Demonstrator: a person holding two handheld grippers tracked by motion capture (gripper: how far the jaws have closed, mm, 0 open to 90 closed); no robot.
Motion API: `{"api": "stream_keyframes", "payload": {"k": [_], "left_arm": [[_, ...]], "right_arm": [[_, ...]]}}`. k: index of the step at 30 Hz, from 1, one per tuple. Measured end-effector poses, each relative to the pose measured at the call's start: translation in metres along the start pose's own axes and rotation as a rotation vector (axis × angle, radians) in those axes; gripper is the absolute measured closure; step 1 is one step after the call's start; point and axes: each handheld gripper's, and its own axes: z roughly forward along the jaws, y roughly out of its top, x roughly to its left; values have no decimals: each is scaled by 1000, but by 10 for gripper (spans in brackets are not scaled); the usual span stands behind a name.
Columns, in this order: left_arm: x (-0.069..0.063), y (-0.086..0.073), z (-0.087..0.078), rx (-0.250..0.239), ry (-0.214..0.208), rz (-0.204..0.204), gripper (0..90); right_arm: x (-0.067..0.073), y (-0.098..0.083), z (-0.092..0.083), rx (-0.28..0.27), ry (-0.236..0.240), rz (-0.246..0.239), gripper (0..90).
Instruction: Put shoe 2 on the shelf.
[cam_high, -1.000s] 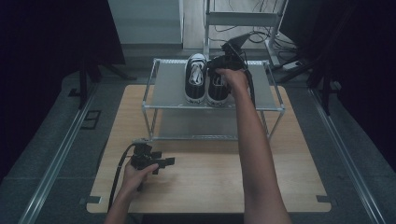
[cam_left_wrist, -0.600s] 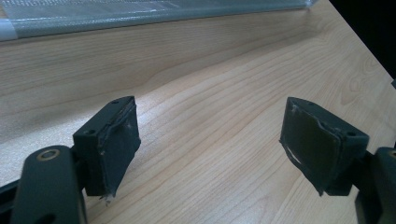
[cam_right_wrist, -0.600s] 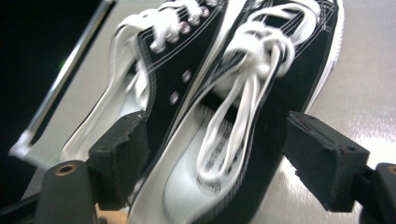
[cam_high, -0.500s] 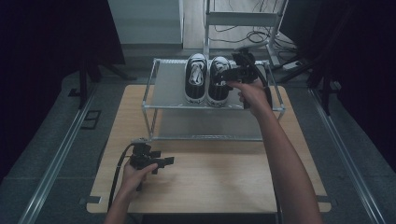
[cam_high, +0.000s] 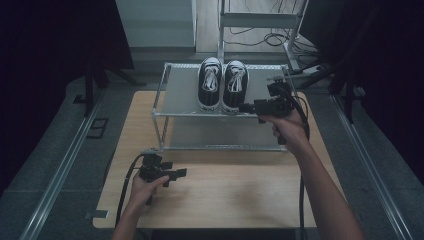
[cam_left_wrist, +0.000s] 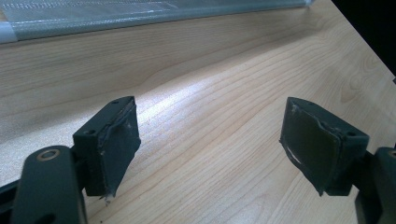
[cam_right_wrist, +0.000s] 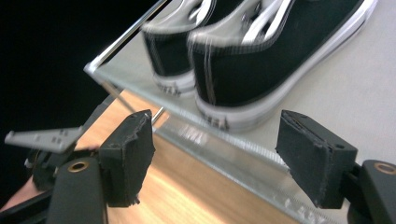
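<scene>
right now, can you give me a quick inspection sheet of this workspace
surface: light wooden table top, bare in front of the rack
job's things: pair of black canvas sneakers with white laces and soles, side by side on the top shelf of the grey metal two-tier rack, toes pointing away from the person
clutter: nothing seen
grippers: right gripper open beside the right-hand sneaker, its jaws have just been closing, nothing between the fingers; left gripper open, low over the table, nothing between its jaws
cables: black cable trailing from the left gripper; another from the right
surroundings: dark curtains on both sides, grey floor, loose wires behind the rack
</scene>
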Motion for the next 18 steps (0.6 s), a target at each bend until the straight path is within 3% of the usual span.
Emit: {"api": "stream_keyframes", "payload": {"k": [3, 4, 6, 12, 18], "left_arm": [[-1, 0, -1, -3, 0, 7, 196], [-2, 0, -1, -4, 1, 11, 197], [-2, 0, -2, -4, 1, 14, 196], [-3, 0, -1, -8, 3, 32, 201], [-4, -1, 0, -12, 21, 46, 204]], "right_arm": [[-3, -22, -6, -18, 30, -34, 279], [-5, -37, -10, -27, 51, -48, 282], [-7, -44, -11, -34, 57, -56, 283], [-18, -78, -16, -47, 54, -87, 285], [-27, -96, -14, -51, 43, -109, 285]]}}
